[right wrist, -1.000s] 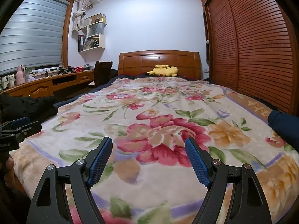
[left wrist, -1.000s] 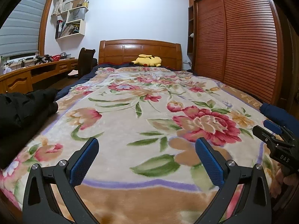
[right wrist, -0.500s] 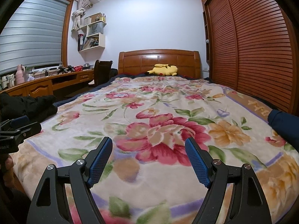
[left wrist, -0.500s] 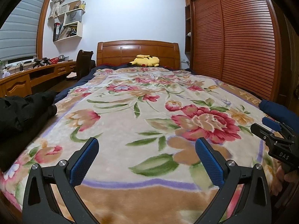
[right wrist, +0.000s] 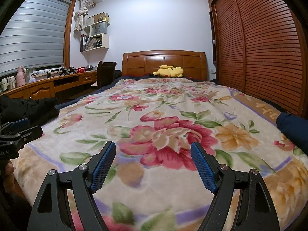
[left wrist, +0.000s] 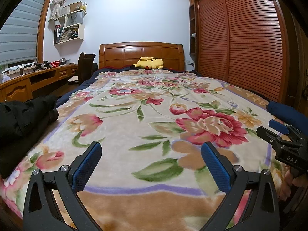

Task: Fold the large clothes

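A black garment [left wrist: 21, 115] lies bunched at the left edge of the bed; it also shows in the right wrist view [right wrist: 28, 109]. A dark blue garment [left wrist: 286, 111] lies at the right edge, also in the right wrist view [right wrist: 294, 127]. My left gripper [left wrist: 152, 154] is open and empty above the foot of the floral blanket [left wrist: 154, 105]. My right gripper [right wrist: 154, 154] is open and empty, to the right of the left one. Each gripper shows at the edge of the other's view.
A yellow plush toy [left wrist: 149, 62] lies by the wooden headboard [left wrist: 140, 54]. A slatted wardrobe [left wrist: 240, 44] runs along the right. A desk [left wrist: 28, 80] and a dark chair [left wrist: 84, 67] stand on the left.
Both grippers stay open. The left wrist view has turned slightly left and tilted; the right gripper has barely moved.
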